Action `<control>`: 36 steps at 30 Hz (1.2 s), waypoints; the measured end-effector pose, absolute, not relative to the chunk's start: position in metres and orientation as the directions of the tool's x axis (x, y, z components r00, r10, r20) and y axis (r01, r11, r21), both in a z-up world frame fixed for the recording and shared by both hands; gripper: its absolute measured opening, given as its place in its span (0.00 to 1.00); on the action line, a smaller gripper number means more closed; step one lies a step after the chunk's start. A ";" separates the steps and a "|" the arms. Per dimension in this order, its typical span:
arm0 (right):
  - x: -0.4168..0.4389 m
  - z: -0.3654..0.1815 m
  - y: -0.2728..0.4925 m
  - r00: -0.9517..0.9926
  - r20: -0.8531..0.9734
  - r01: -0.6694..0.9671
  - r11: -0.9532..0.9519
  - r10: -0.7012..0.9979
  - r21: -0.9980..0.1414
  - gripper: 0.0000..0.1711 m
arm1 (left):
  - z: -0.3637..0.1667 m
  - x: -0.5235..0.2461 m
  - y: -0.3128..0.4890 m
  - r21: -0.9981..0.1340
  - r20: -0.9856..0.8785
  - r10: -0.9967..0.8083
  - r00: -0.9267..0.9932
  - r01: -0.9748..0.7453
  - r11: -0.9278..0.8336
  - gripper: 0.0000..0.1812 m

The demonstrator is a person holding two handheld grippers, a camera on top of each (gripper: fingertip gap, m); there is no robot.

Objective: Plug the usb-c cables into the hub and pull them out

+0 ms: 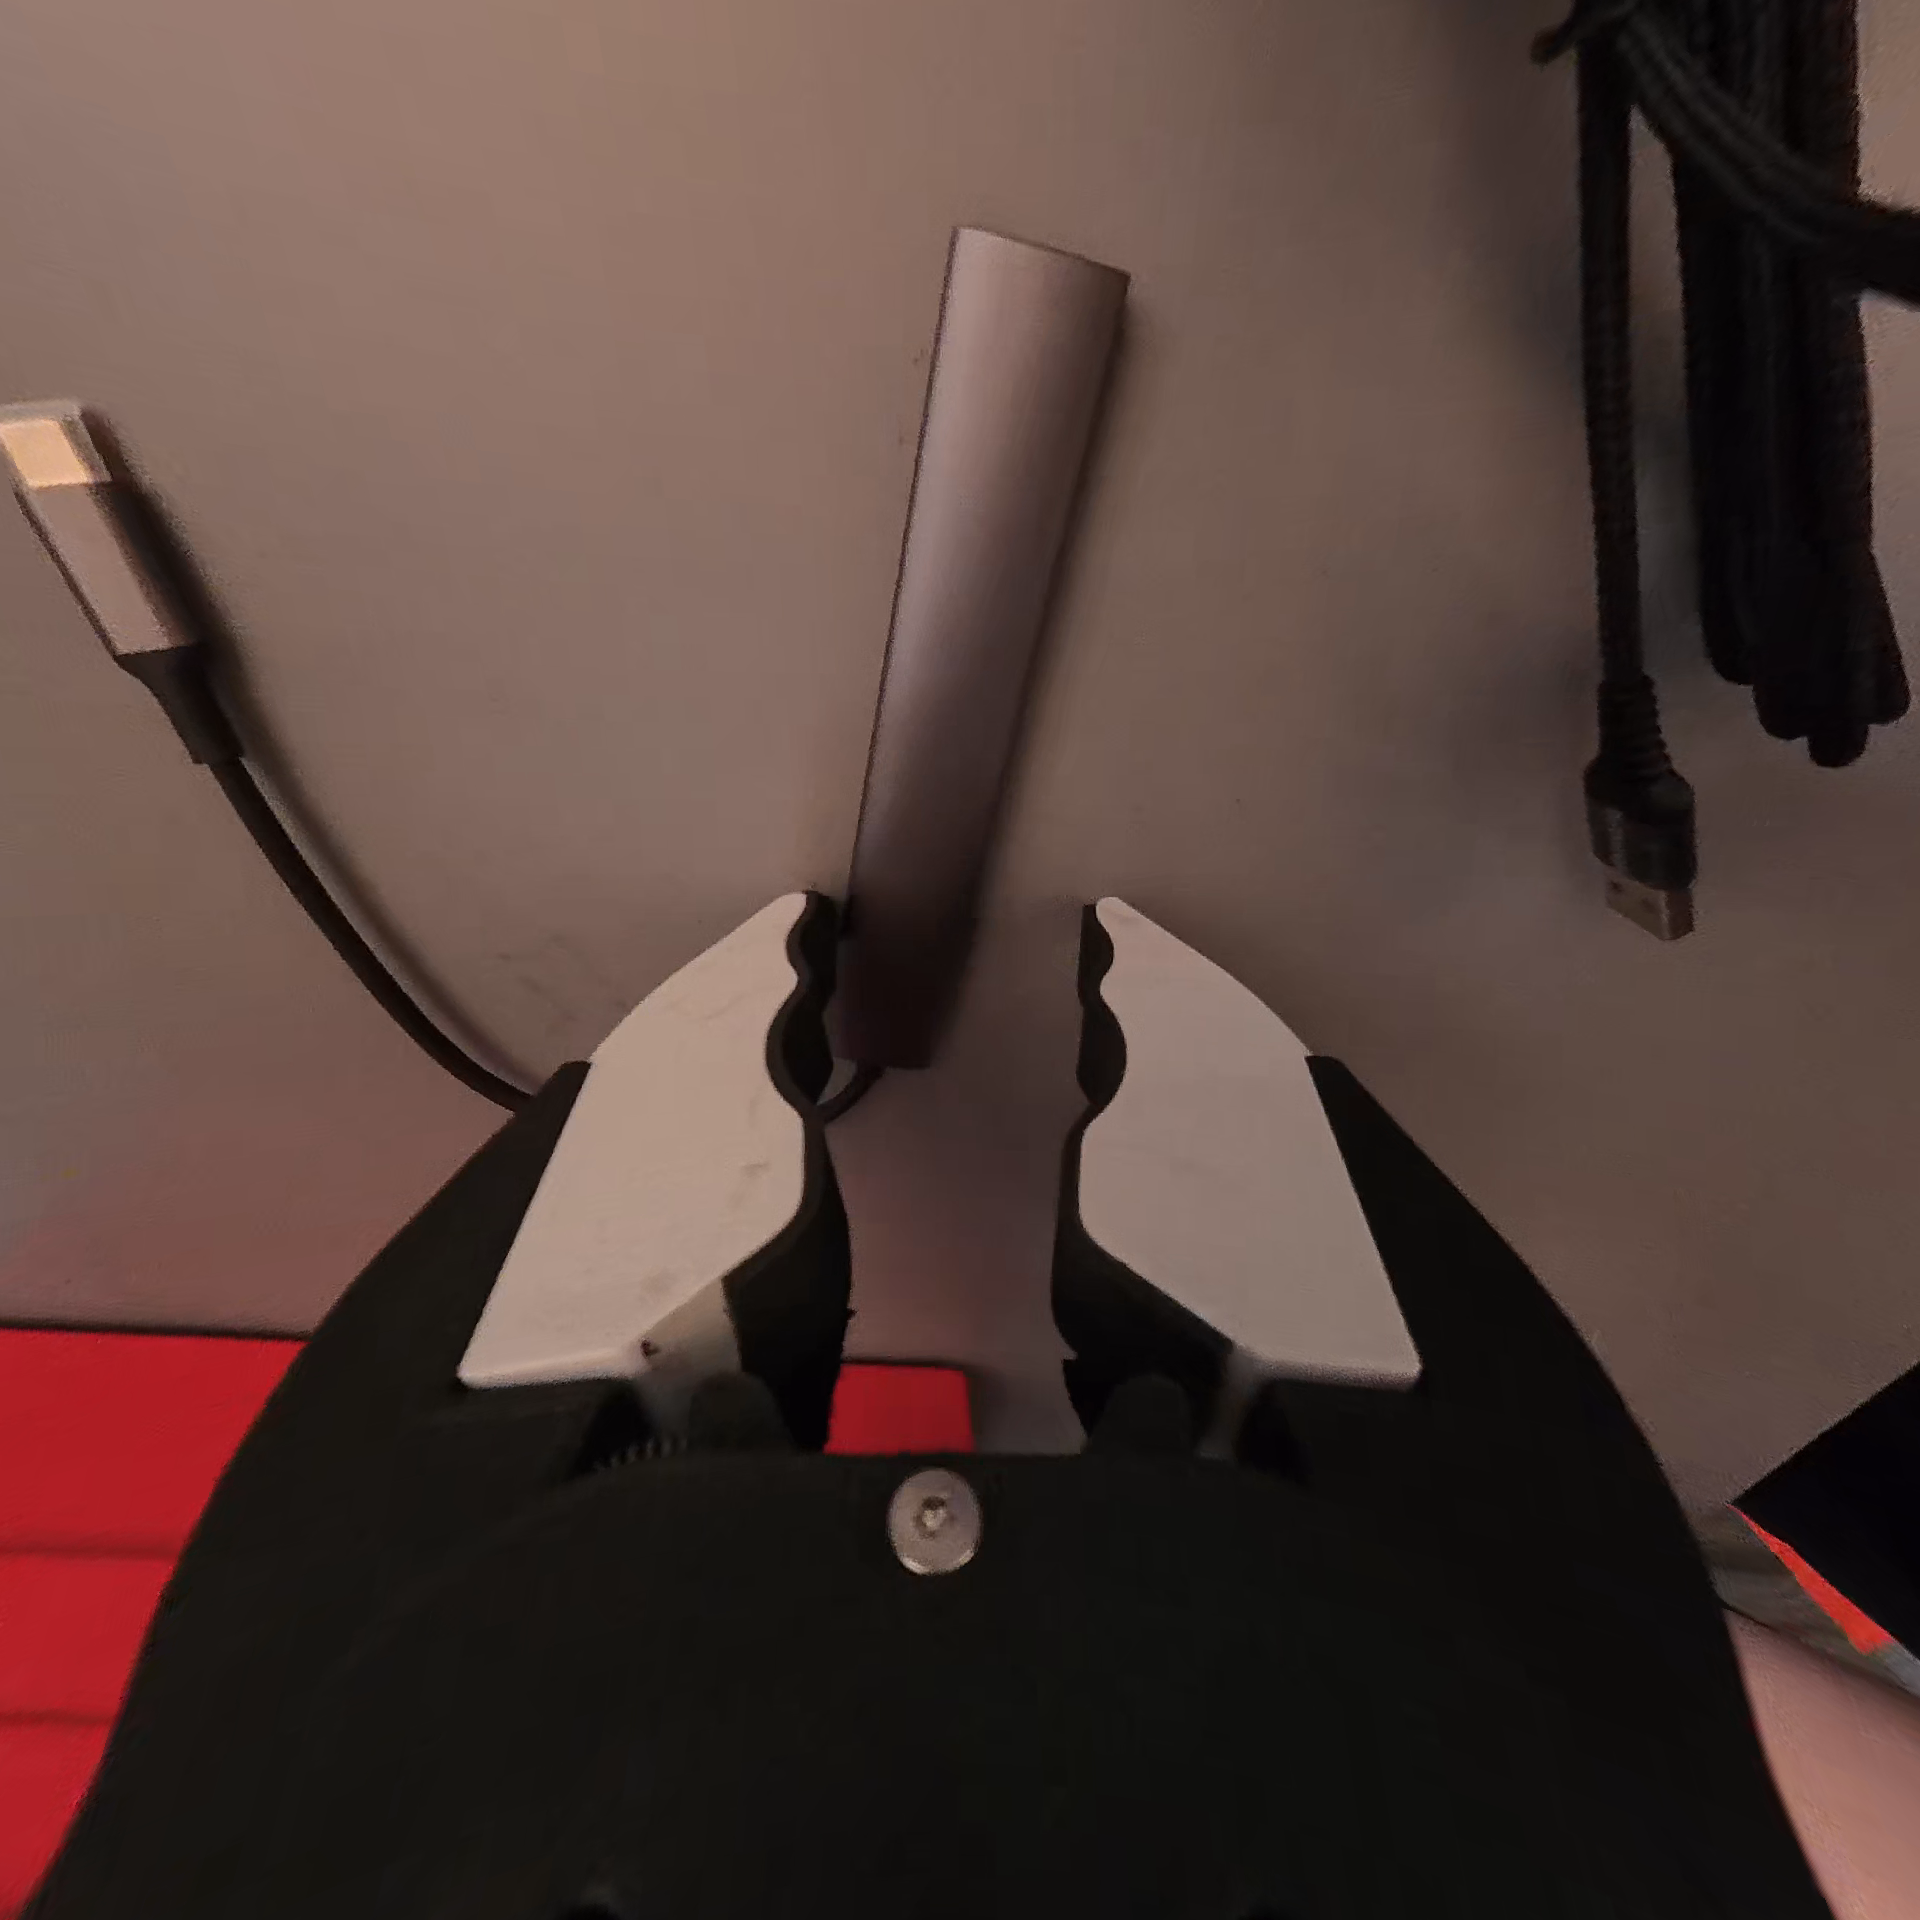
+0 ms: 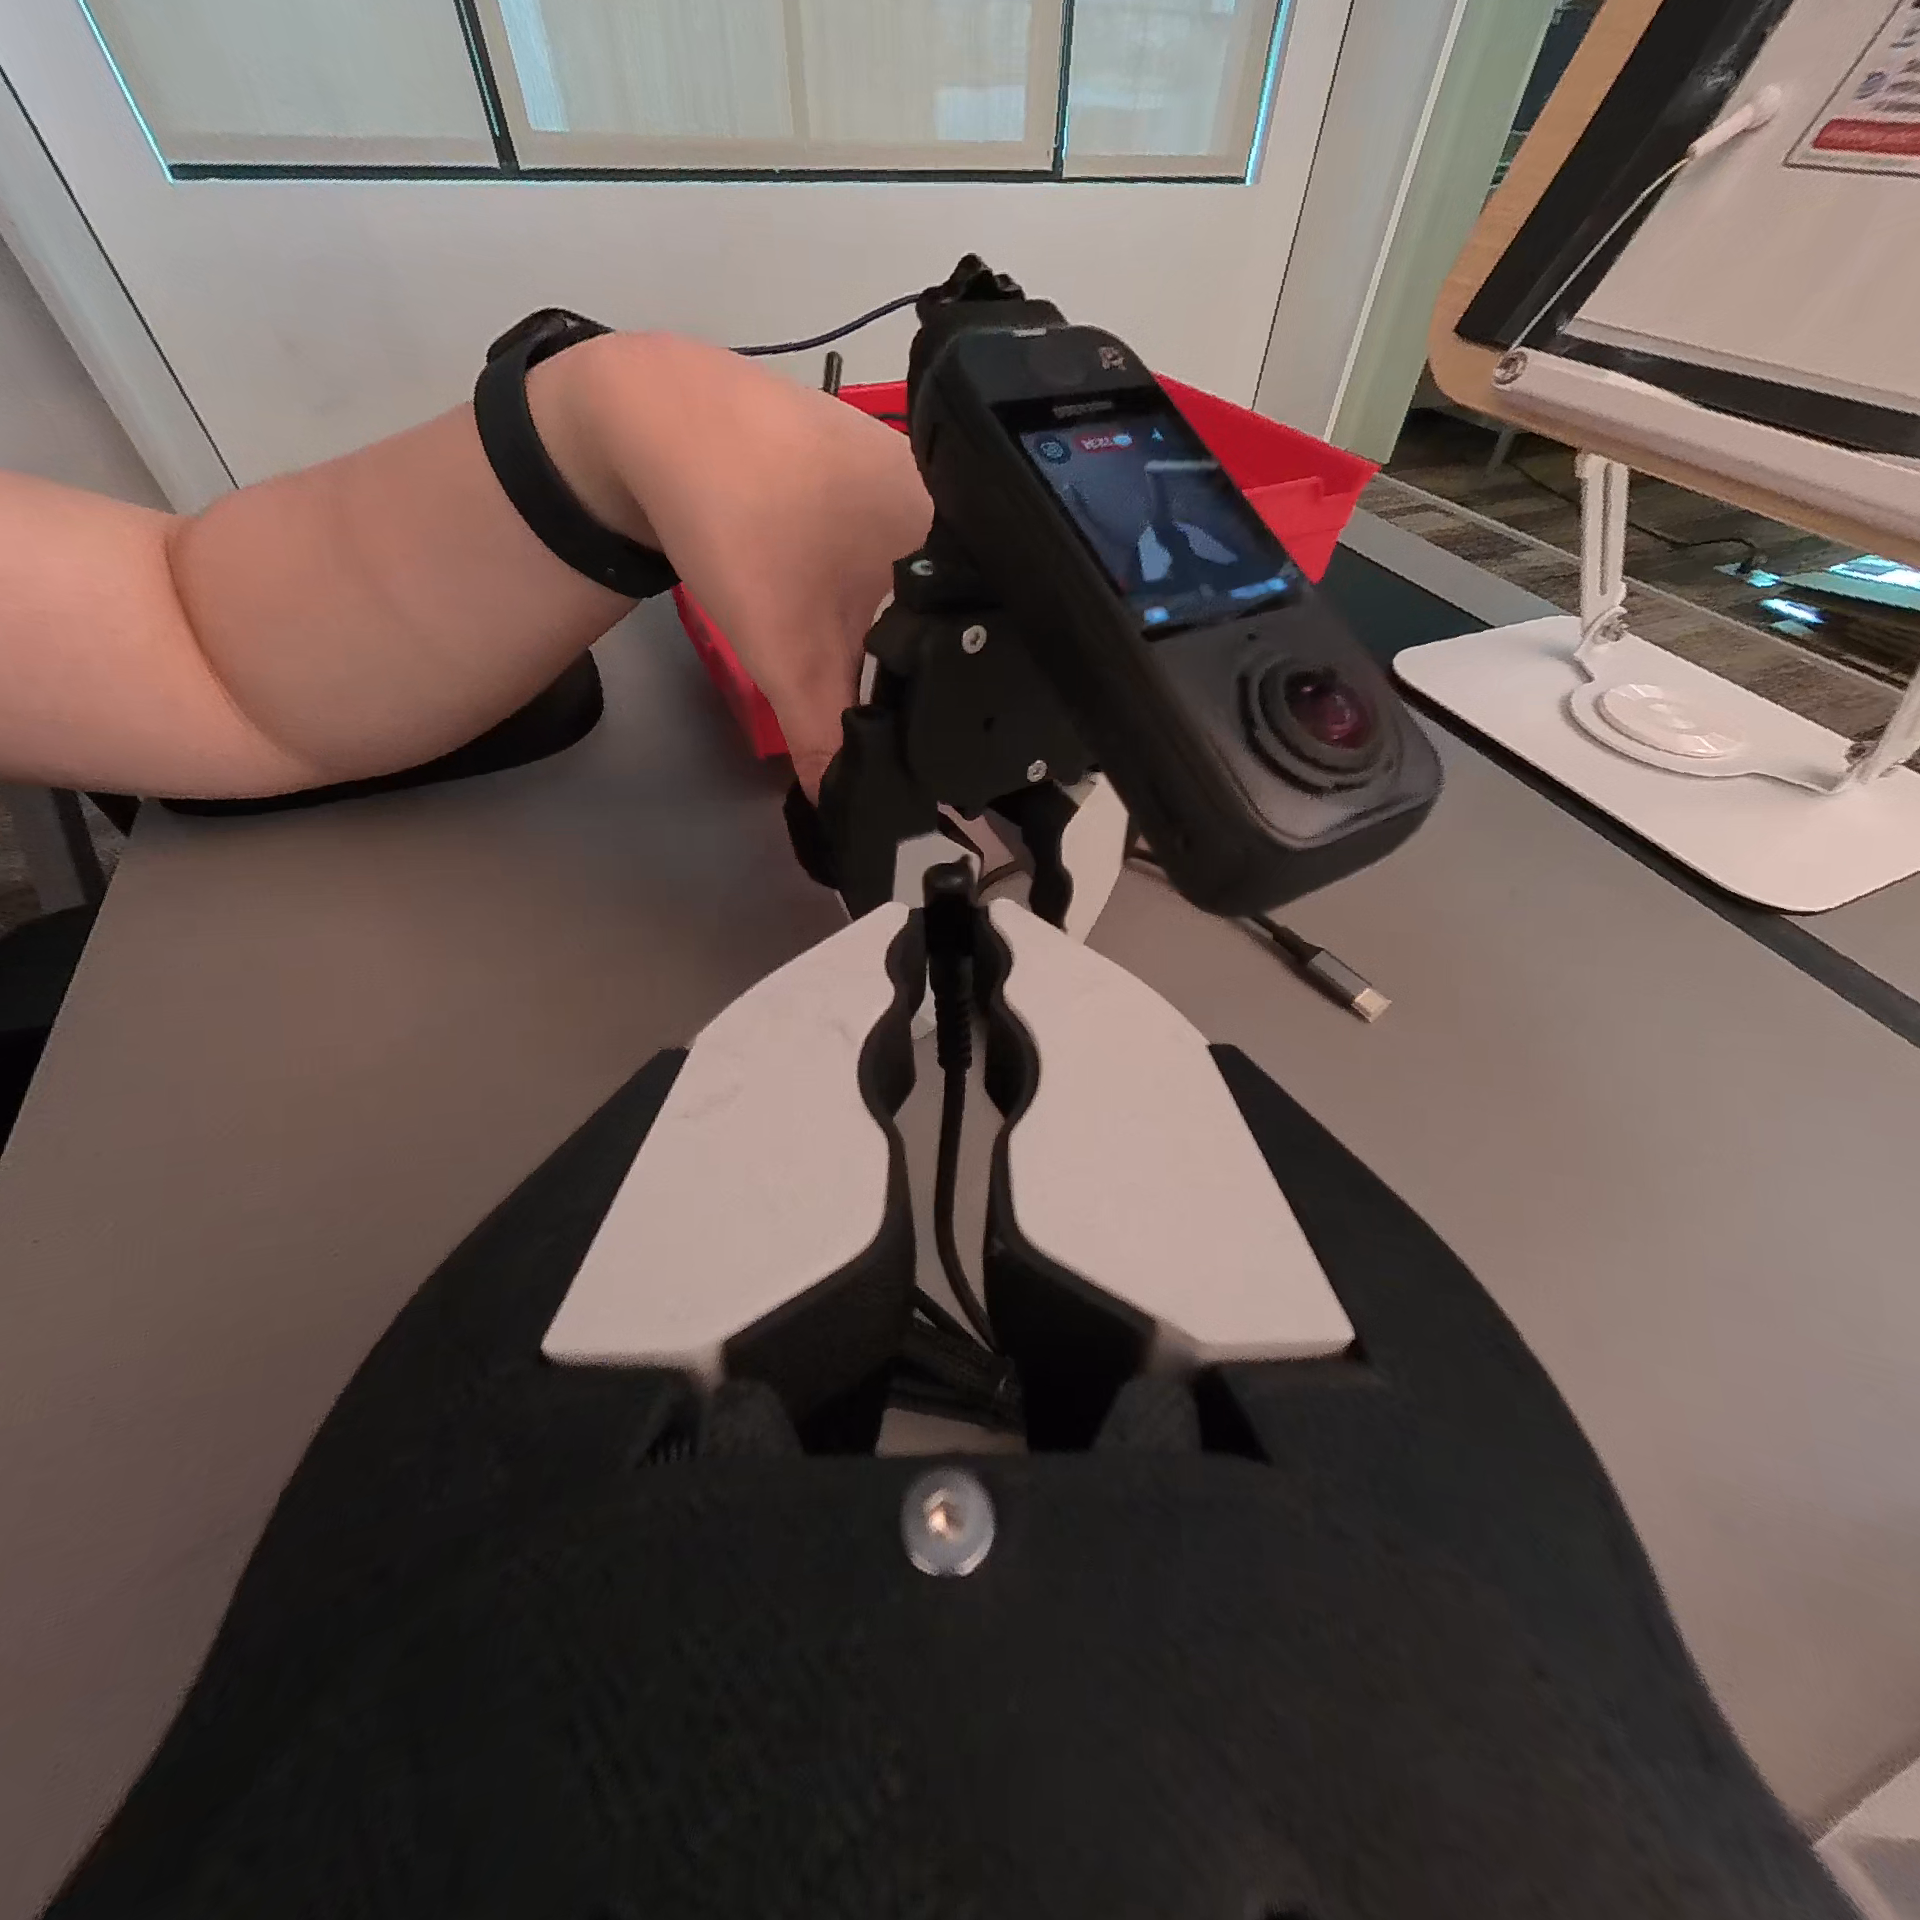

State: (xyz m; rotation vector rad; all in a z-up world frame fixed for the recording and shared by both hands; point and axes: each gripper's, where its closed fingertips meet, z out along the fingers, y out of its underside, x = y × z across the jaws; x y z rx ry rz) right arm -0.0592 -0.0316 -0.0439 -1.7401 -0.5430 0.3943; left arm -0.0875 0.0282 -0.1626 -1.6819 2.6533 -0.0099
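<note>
Grey counter (image 1: 520, 260) fills my left wrist view, with a red bin (image 2: 1299, 457) behind and windows beyond it in the right view. My left tongs (image 1: 951, 935) stand apart, straddling the near end of the hub (image 1: 987, 582), which lies flat; the left finger (image 1: 686, 1122) seems to touch its edge, though I cannot tell whether it presses. The hub's own lead curls off to a plug (image 1: 88, 530) resting loose on the counter. My right tongs (image 2: 951, 935) are clamped on a black cable plug (image 2: 951, 977), held up just beside the left tongs. I judge the job to be at an early or in-between stage: nothing sits in the hub that I can see, and a coiled braided cable (image 1: 1766, 416) lies well apart, unplugged. The hub's ports are not visible, and the held plug's tip is hidden, so I cannot confirm its type.
</note>
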 end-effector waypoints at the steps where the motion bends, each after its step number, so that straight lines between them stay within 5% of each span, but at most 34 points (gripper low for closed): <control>1: -0.061 -0.045 -0.031 0.830 0.024 0.152 -0.184 0.557 -0.971 0.05 | -0.163 -0.087 0.028 -0.001 -0.007 -0.904 -0.428 -0.904 0.428 0.24; 6: -0.064 -0.049 -0.031 0.826 0.056 0.193 -0.188 0.561 -0.963 0.05 | -0.162 -0.082 0.026 -0.002 0.025 -0.941 -0.339 -0.941 0.339 0.12; 13: -0.062 -0.048 -0.032 0.828 0.060 0.194 -0.184 0.558 -0.964 0.05 | -0.158 -0.074 0.031 -0.011 0.242 -0.953 0.181 -0.982 -0.189 0.12; 22: -0.063 -0.051 -0.033 0.823 0.058 0.203 -0.196 0.565 -0.959 0.05 | -0.157 -0.101 0.027 0.103 0.196 -0.980 0.027 -0.995 -0.007 0.26; 32: -0.064 -0.054 -0.032 0.824 0.064 0.216 -0.208 0.562 -0.954 0.05 | -0.161 -0.101 0.044 0.099 -0.073 -0.965 -0.253 -0.964 0.245 0.14; 36: -0.065 -0.057 -0.031 0.824 0.071 0.229 -0.215 0.562 -0.949 0.05 | -0.162 -0.101 0.041 0.086 -0.012 -0.972 -0.233 -0.969 0.232 0.12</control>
